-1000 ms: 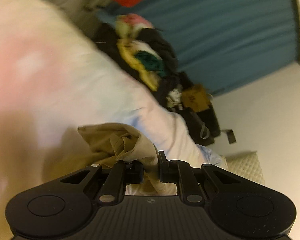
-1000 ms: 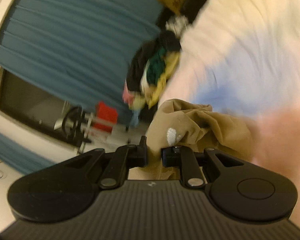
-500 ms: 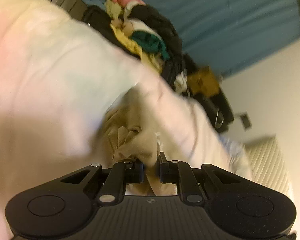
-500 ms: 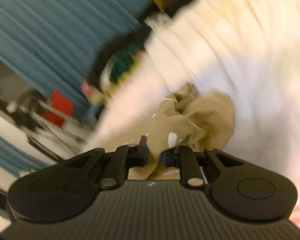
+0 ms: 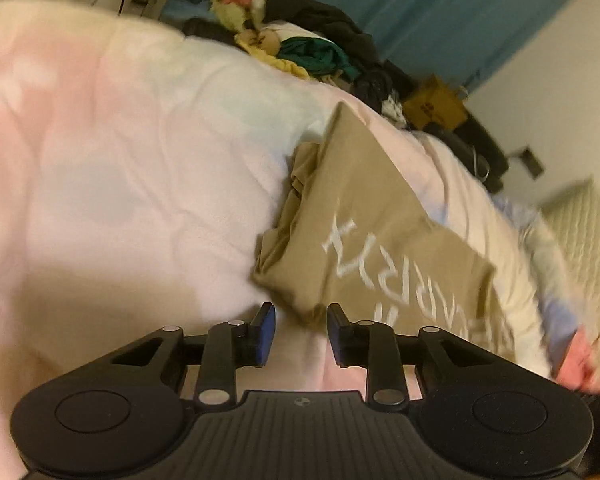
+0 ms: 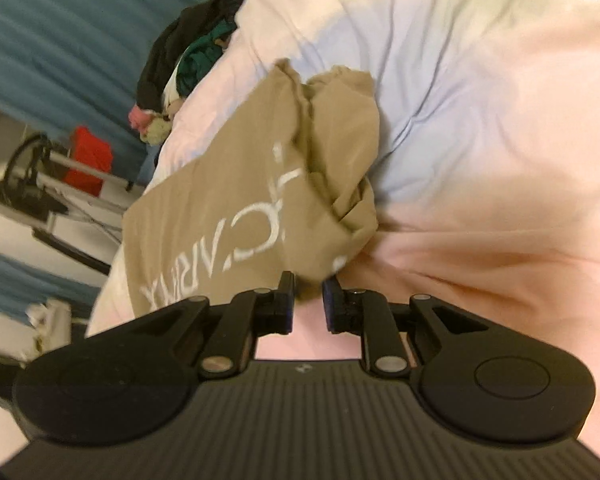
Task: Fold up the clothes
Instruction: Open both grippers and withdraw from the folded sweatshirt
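Note:
A tan shirt with white lettering lies spread on the pale pastel bedspread, its side bunched in folds. My left gripper is open, its tips just short of the shirt's near corner, holding nothing. In the right wrist view the same shirt lies ahead. My right gripper is open, its jaws parted at the shirt's near edge, with no cloth between them.
A heap of mixed dark, green and yellow clothes lies at the bed's far edge before a blue curtain. A yellow box sits beside it. A red item and a rack stand off the bed.
Both grippers held bunched tan cloth shut a second ago. Now both have opened and let go, and the shirt lies spread out flat on the bed with its lettering showing.

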`<state>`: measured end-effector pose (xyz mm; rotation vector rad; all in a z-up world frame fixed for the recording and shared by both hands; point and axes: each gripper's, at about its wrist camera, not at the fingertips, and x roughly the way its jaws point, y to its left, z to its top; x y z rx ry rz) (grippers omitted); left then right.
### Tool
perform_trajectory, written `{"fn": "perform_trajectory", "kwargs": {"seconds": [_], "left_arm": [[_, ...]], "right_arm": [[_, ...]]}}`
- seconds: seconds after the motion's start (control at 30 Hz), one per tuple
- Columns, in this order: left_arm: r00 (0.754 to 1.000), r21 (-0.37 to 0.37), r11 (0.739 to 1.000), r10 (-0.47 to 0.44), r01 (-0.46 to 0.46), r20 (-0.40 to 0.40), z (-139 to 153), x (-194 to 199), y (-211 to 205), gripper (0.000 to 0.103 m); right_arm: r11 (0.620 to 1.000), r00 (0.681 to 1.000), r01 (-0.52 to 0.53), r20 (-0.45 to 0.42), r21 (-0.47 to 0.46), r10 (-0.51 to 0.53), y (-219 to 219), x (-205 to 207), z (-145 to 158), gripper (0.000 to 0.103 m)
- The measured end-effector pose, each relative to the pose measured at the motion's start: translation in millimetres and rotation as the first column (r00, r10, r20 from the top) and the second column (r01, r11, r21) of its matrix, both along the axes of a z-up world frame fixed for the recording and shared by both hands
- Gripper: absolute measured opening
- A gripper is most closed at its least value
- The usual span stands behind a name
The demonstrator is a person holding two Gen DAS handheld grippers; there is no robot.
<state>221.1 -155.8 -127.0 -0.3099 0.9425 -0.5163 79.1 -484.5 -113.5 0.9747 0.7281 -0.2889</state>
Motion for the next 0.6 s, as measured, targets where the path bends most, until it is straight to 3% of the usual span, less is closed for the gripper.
{"fn": "perform_trajectory", "kwargs": {"seconds": [0.17, 0.23, 0.3, 0.37, 0.43, 0.6], "left_arm": [[0.991, 0.077, 0.995, -0.068, 0.059, 0.116, 52, -40, 1, 0.051], [0.979, 0.111, 0.990, -0.108, 0.089, 0.171, 75, -61, -1, 0.068], [0.963, 0.151, 0.983, -0.137, 0.103, 0.233, 102, -85, -2, 0.082], [0.944, 0.174, 0.980, -0.149, 0.101, 0.296, 124, -108, -1, 0.092], [0.930, 0.168, 0.981, -0.155, 0.103, 0.335, 139, -126, 1, 0.101], [0.895, 0.146, 0.985, -0.150, 0.097, 0.420, 166, -169, 9, 0.102]], "right_arm": [[0.990, 0.998, -0.056, 0.035, -0.130, 0.061, 17, -33, 48, 0.019], [0.977, 0.995, -0.078, 0.041, -0.198, 0.088, 25, -46, 70, 0.020], [0.961, 0.993, -0.095, 0.042, -0.261, 0.110, 39, -52, 89, 0.038], [0.943, 0.988, -0.105, 0.074, -0.315, 0.135, 51, -63, 106, 0.091], [0.921, 0.981, -0.111, 0.108, -0.373, 0.162, 64, -74, 120, 0.096], [0.861, 0.963, -0.101, 0.168, -0.499, 0.210, 96, -107, 150, 0.096]]}}
